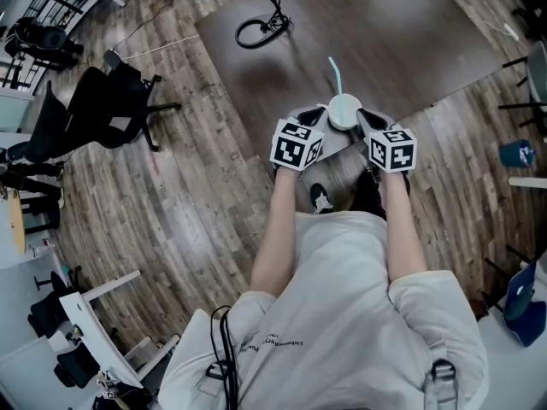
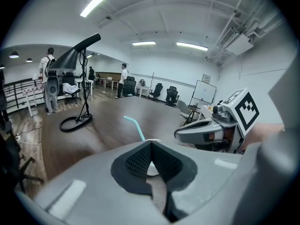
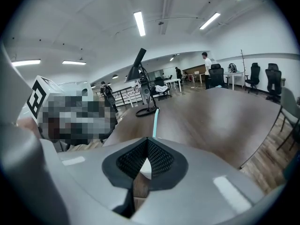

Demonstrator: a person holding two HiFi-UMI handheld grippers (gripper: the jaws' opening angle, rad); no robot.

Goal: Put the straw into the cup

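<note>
Straw [image 1: 335, 74], thin and pale teal with a bend near its top, stands in the white cup [image 1: 344, 112], its upper end leaning away from the person. The cup is round, closed by a white lid, and sits at the near edge of the dark brown table [image 1: 410, 41]. The left gripper [image 1: 314, 115] lies just beside the cup on one side and the right gripper [image 1: 373, 119] just beside it on the other, so the cup is between them. In each gripper view the two dark ribbed pads meet at their tips and hold nothing. A sliver of the white cup shows through the gap behind them, with the straw rising beyond.
</note>
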